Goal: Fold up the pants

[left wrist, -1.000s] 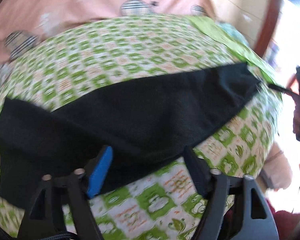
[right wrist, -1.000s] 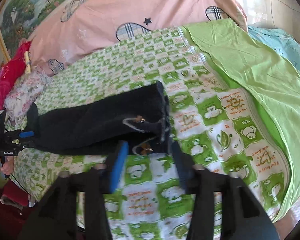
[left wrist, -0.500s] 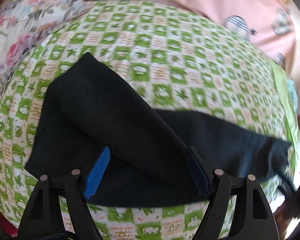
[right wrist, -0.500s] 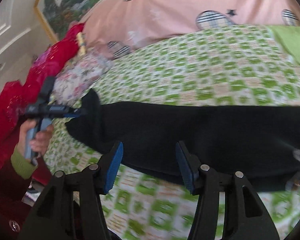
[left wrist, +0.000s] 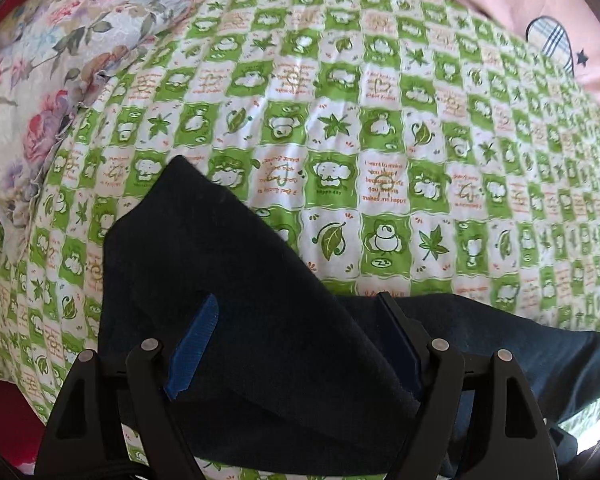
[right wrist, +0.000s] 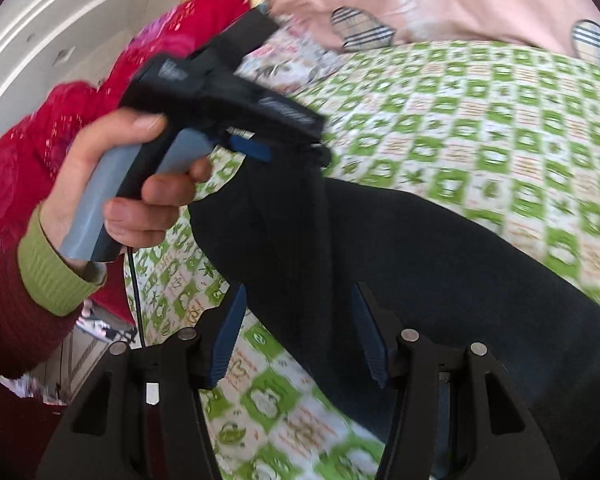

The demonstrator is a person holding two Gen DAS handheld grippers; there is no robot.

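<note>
The dark pants [left wrist: 228, 304] lie on the green checked bedsheet [left wrist: 380, 128], the leg end nearest the floral pillow [left wrist: 40, 92] turned back over the rest. The left gripper [left wrist: 296, 344] hangs over that fold, jaws apart, nothing clamped. The right gripper [right wrist: 300, 336] stands over the pants beside it, jaws apart and empty. A hand [right wrist: 112, 184] holds the left gripper's grey handle.

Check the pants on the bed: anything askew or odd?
Yes. The dark pants are not lying flat: in the left wrist view one end is turned over on a slant across the rest, its corner pointing up onto the green checked sheet. No damage or spills show. The right wrist view is motion-blurred.
</note>
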